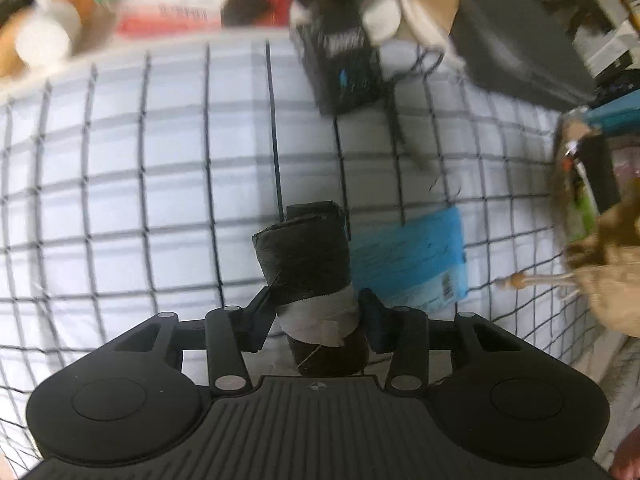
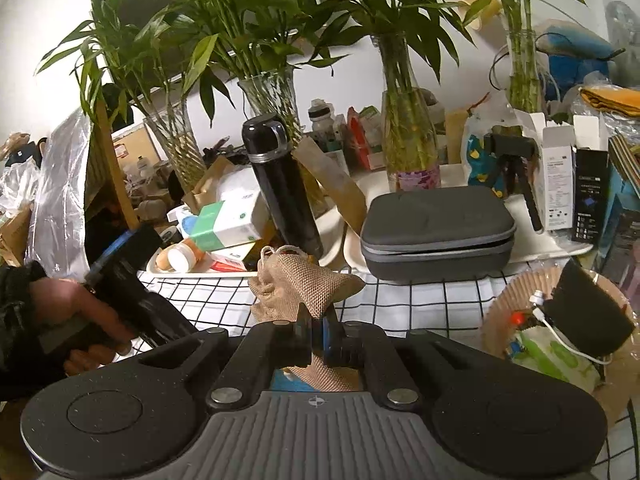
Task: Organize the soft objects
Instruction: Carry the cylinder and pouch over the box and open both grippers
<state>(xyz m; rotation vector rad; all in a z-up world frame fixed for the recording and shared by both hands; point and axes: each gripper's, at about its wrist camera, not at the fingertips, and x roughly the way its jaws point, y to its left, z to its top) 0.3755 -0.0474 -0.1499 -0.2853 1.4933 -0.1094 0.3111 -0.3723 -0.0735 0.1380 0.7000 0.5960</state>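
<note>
Over the checked cloth (image 1: 120, 160), my left gripper (image 1: 318, 312) is clamped on a dark rolled bundle (image 1: 304, 256) with a grey band round its lower part, held upright off the table. My right gripper (image 2: 316, 336) has its fingers pinched together on a burlap pouch (image 2: 308, 280), lifted near the grey case (image 2: 436, 232). Both look light and squashy, I judge; the roll grips best at the band, the pouch at its bunched neck. A paper-rimmed basket (image 2: 516, 292) sits to the right.
</note>
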